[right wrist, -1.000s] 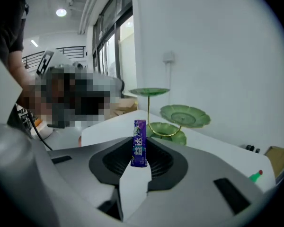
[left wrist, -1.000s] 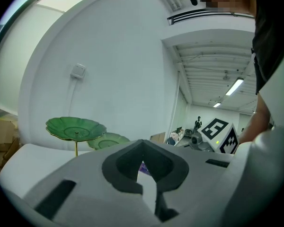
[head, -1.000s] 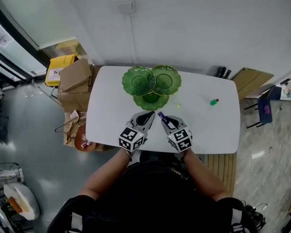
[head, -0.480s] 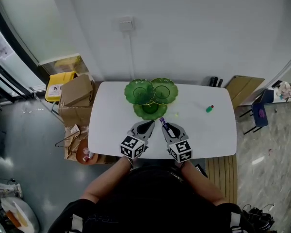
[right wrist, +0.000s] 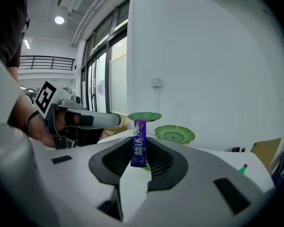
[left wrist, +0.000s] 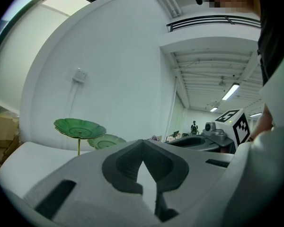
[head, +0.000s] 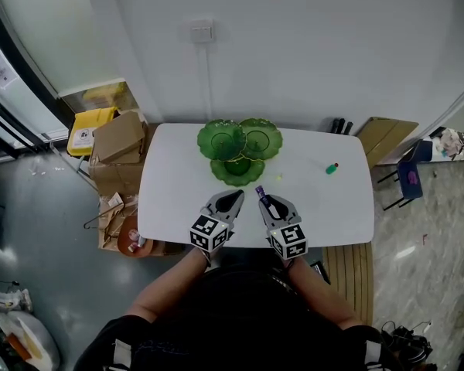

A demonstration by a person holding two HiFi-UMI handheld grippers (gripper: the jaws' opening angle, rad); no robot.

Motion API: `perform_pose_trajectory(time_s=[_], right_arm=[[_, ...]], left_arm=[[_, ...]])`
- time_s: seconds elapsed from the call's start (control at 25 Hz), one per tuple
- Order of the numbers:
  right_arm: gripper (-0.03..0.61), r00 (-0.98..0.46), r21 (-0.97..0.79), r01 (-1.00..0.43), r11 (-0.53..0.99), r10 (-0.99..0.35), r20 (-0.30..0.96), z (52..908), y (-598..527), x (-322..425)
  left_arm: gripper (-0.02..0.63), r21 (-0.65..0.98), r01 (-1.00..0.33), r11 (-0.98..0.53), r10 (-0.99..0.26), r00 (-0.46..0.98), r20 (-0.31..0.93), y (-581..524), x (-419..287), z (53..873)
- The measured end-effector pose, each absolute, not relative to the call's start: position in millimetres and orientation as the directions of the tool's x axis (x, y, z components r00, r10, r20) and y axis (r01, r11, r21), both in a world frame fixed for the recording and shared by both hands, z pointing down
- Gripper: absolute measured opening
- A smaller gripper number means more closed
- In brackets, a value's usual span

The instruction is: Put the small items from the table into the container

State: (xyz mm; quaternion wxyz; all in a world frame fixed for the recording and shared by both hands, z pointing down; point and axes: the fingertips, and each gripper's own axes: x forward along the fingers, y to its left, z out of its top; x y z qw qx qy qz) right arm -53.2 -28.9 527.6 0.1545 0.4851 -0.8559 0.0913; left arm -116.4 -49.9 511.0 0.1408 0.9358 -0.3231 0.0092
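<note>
While the right gripper [right wrist: 139,151] pinches a gum stick [right wrist: 140,143] bound for the green dish [head: 219,141], the left gripper [left wrist: 142,144] idles, fingers pressed together.

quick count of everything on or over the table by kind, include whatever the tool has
green dishes on the stand: 3
purple pack, gripped in the right tool: 1
green bottle with a red cap: 1
yellow-green bit, too small to identify: 1
total: 6
</note>
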Motion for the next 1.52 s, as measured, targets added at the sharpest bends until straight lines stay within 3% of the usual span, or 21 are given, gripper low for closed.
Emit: perform_pose_trajectory(time_s=[1.12,1.52], right_arm=[[0.094,-0.680,-0.111,-0.709,0.696,-0.636,0.365,541,-102,43],[0.094,-0.680,-0.137,-0.711,0.689,-0.625,0.384,553,-125,43]], left_arm=[[0.008,0.253,-0.773,-0.581,-0.757,0.628,0.180,-108,-19,522],[0.008,0.300,-0.778,-0.552,-0.767,0.615,0.183,-120,-22,533]])
